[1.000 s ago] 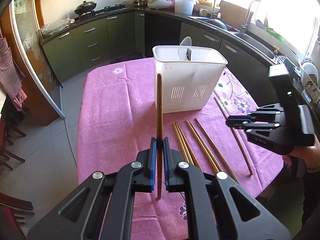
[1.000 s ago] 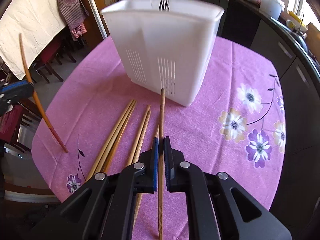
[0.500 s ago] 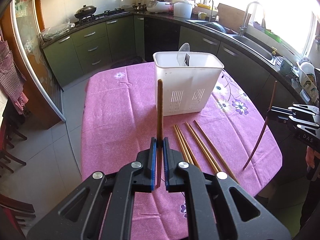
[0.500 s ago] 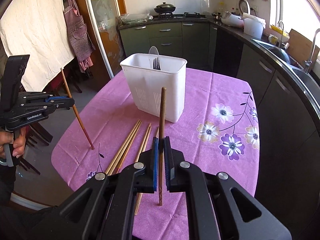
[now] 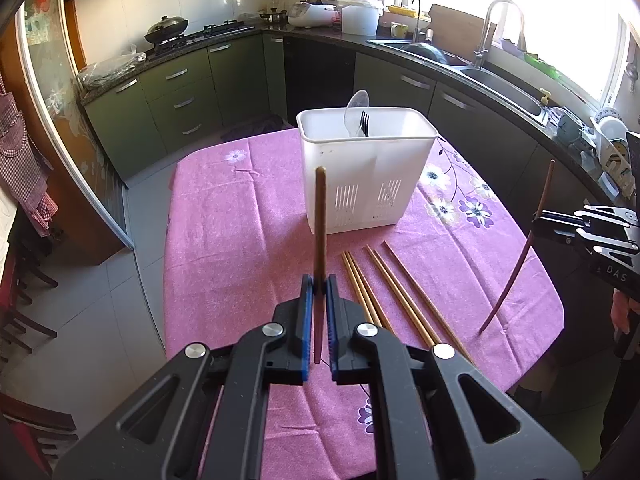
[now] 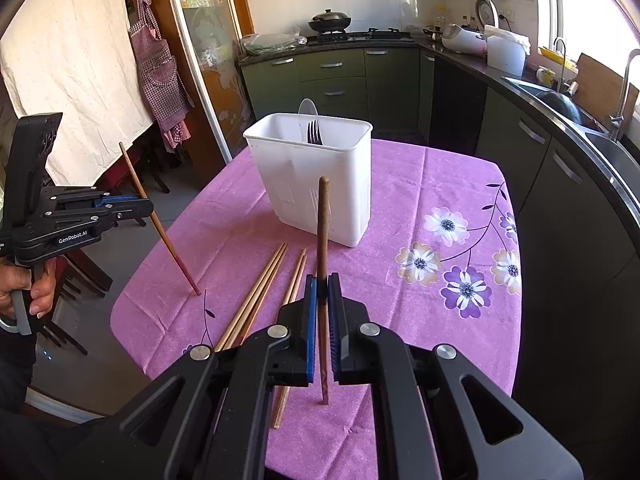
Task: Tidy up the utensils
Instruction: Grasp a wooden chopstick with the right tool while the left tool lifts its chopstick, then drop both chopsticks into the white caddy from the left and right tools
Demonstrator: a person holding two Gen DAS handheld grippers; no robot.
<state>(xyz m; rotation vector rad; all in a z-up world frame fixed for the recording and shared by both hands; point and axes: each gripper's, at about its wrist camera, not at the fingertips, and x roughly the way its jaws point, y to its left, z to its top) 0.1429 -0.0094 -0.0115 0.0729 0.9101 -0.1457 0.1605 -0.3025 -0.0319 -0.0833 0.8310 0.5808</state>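
Observation:
A white utensil caddy [image 5: 366, 168] stands on the pink table [image 5: 240, 240], also in the right wrist view [image 6: 316, 176]. It holds a fork [image 5: 363, 122] and a clear spoon [image 5: 356, 104]. My left gripper [image 5: 319, 284] is shut on a dark brown chopstick [image 5: 320, 216], held upright; it also shows at the left of the right wrist view [image 6: 146, 206]. My right gripper [image 6: 322, 284] is shut on another dark chopstick [image 6: 322, 232], upright; it also shows at the right of the left wrist view [image 5: 538, 216]. Several light wooden chopsticks [image 5: 384, 288] lie on the cloth in front of the caddy.
Green kitchen cabinets and a dark counter with a sink [image 5: 500, 80] wrap around behind and to the right of the table. A stove with a wok [image 6: 329, 22] is at the back. Chairs [image 5: 24, 312] stand left of the table. An apron [image 6: 162, 68] hangs on the far door.
Both grippers have risen and pulled back from the table, each with its chopstick. The right gripper lifted its chopstick off the cloth and turned it upright.

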